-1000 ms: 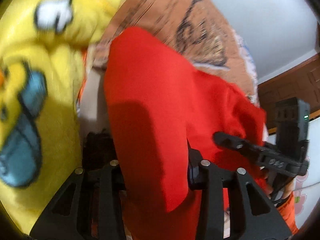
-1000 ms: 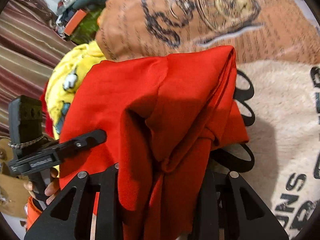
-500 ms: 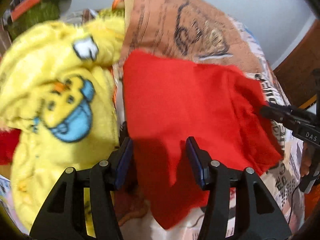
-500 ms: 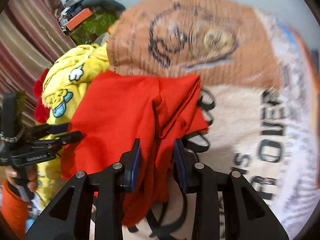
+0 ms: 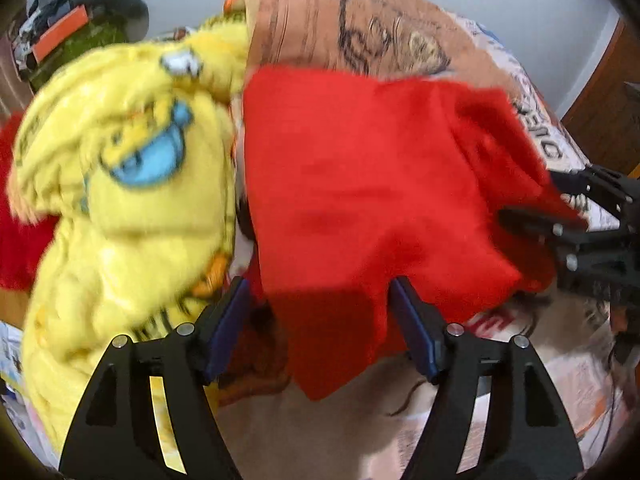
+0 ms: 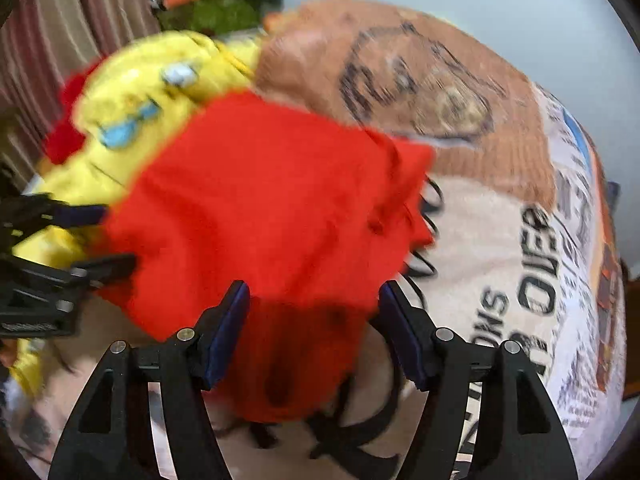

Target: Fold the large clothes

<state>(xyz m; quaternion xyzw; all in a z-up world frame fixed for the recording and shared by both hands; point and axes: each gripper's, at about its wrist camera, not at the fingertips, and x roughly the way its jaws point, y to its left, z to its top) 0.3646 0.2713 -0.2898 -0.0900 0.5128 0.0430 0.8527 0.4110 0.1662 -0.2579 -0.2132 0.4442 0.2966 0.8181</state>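
A folded red garment (image 5: 360,184) lies on the printed blanket (image 5: 360,28), and it also shows in the right wrist view (image 6: 272,208). My left gripper (image 5: 320,320) is open, its jaws wide apart on either side of the garment's near edge, holding nothing. My right gripper (image 6: 314,320) is open too, jaws spread around the garment's near corner. Each gripper shows in the other's view: the right one (image 5: 568,208) at the garment's right edge, the left one (image 6: 92,240) at its left edge.
A yellow fleece garment (image 5: 128,184) with a blue cartoon print is heaped left of the red one, also in the right wrist view (image 6: 140,84). Another red cloth (image 5: 16,240) lies beyond it. A green and orange pile (image 5: 68,36) sits at the back. The blanket (image 6: 500,260) stretches right.
Both grippers have let go of the red garment and opened wide. They have drawn back from it, and the garment now lies flat on the blanket.
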